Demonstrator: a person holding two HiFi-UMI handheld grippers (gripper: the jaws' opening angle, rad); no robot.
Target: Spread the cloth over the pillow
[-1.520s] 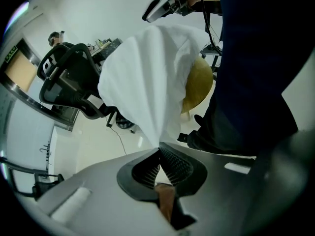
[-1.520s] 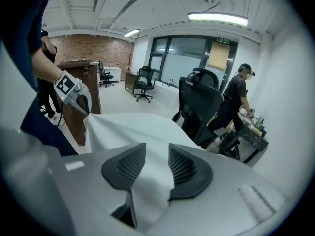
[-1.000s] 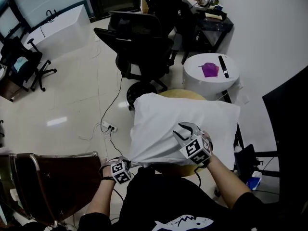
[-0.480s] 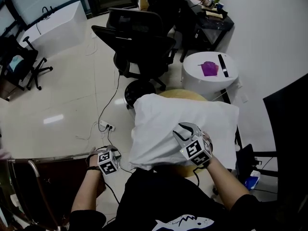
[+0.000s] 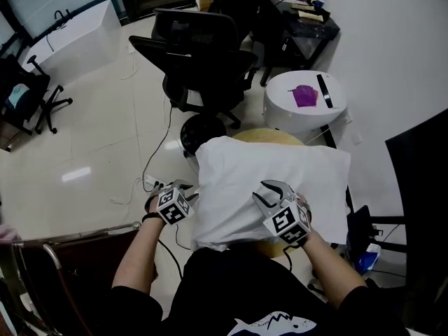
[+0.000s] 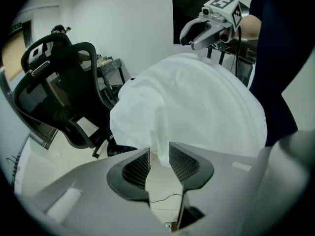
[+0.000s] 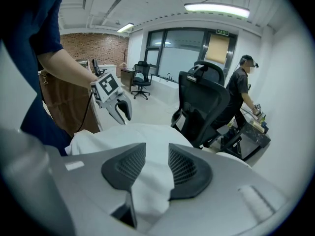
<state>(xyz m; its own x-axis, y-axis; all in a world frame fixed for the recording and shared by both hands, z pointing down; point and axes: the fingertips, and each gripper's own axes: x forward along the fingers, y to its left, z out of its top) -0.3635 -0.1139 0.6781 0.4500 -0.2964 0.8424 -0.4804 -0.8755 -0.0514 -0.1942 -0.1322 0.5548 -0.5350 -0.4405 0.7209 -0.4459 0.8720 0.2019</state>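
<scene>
The black office chair [image 5: 203,54] is the biggest thing out on the floor, standing just behind the round yellowish bench [image 5: 269,136]. The pillow [image 5: 318,180] lies on that bench and hides nearly all of its top. The white cloth [image 5: 224,187] is draped over the pillow, bunched and creased on the near left side, with its edge hanging off the corner nearest the person. Beyond the pillow, near the wall, there's a white round bench [image 5: 294,117] with a small purple thing [image 5: 305,96] and a dark strip [image 5: 324,92] lying on it.

The right claw [image 5: 268,191] sits on top of the pillow, close to its near edge, and a thick fold of cloth fills the gap between its pads [image 7: 183,168], so it has the cloth gripped. The left claw [image 5: 189,190] is at the pillow's left edge. Its jaws have just been opening and stand a little apart. A ridge of cloth rises right at their tips but isn't pinched.
</scene>
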